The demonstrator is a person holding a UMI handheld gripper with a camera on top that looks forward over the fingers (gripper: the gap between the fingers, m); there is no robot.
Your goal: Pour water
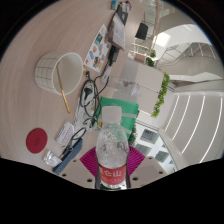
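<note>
A clear plastic water bottle (112, 150) with a white cap and a red label stands upright between my fingers. Both magenta pads (87, 158) press against its sides, so my gripper (112, 165) is shut on it. The bottle is held high above the desk, seen from above. A white cylindrical cup (58, 68) with a wooden stick leaning out of it stands on the desk beyond and to the left of the bottle.
A red round lid (37, 138) lies on the desk at the left. Black cables (88, 95), papers and small items (68, 135) clutter the desk between cup and bottle. A green plant (160, 92) hangs at the right, by a white floor area.
</note>
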